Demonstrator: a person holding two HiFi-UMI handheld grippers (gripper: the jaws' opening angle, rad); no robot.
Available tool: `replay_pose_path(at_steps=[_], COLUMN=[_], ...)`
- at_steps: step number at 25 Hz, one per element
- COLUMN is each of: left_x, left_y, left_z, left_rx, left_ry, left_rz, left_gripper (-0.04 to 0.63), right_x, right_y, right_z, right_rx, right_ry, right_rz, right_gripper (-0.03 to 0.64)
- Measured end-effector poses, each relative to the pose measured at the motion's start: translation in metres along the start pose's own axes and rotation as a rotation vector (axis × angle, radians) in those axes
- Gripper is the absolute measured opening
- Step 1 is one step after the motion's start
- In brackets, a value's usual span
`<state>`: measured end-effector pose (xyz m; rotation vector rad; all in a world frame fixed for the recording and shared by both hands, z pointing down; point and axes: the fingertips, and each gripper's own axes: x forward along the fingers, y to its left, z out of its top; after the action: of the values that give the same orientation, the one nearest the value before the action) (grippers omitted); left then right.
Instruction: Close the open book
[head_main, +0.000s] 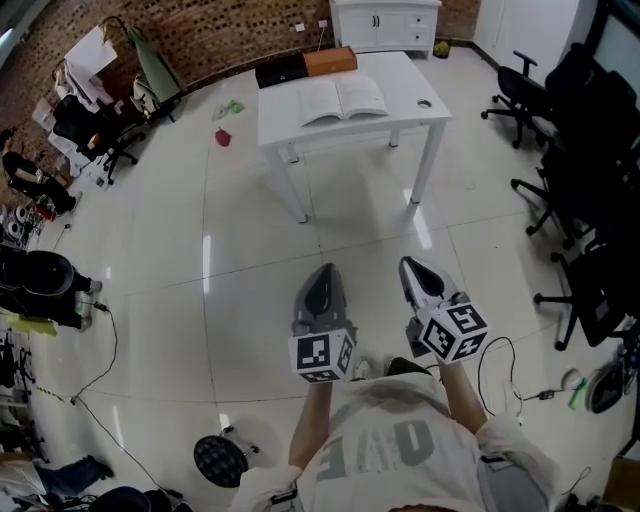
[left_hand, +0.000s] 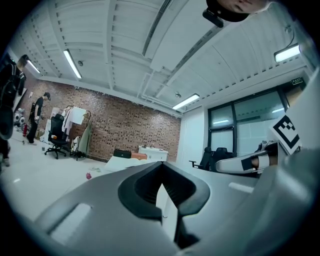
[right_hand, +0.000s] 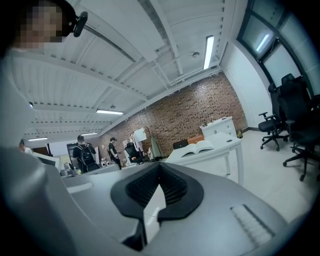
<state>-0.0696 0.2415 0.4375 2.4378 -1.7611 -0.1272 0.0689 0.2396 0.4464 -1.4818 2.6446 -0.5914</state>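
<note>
Book (head_main: 343, 100) position: it lies open, pages up, on the white bench (head_main: 405, 78), towards the far side, just in front of a black box (head_main: 281, 70) and an orange box (head_main: 330, 61). It is well apart from me, with bare floor between.

Tongs status: my left tongs (head_main: 325, 272) and my right tongs (head_main: 410, 266) are both held in front of my body, pointing towards the bench. Each has its jaws brought together with nothing between them. Neither touches anything.

Handling assessment: the book appears to be a thick paper volume, spread near its middle, with both halves resting flat. I judge it moderately heavy as a whole but light per half. The pages are likely thin, flexible and liable to crease or tear if pinched singly; the cover edge should be stiffer. The smooth bench top may let the book slide when pushed.

Recommended hold: slip one tip under the outer edge of one half, cover included, and lift it over the spine. Steady the other half with the second tongs to prevent sliding.
</note>
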Motion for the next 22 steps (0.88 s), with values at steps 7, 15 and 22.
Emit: replay_pose_path(at_steps=[7,15,22], left_x=[0.016,0.096,0.238], left_y=[0.036,0.060,0.097], left_z=[-0.004,-0.034,-0.018], left_rx=[0.003,-0.033,-0.008], left_ry=[0.018,0.098,0.052], left_rz=[0.004,-0.053,-0.078], left_gripper=[0.012,0.012,0.012], right_x=[0.025,0.090,0.200], right_y=[-0.008,-0.053,-0.154], right_z=[-0.014,-0.030,0.032], right_rx=[0.049,0.061,0.083], right_ry=[0.016,0.084,-0.001], right_rz=[-0.052,-0.078,-0.119], right_gripper=[0.005,0.003,0.002])
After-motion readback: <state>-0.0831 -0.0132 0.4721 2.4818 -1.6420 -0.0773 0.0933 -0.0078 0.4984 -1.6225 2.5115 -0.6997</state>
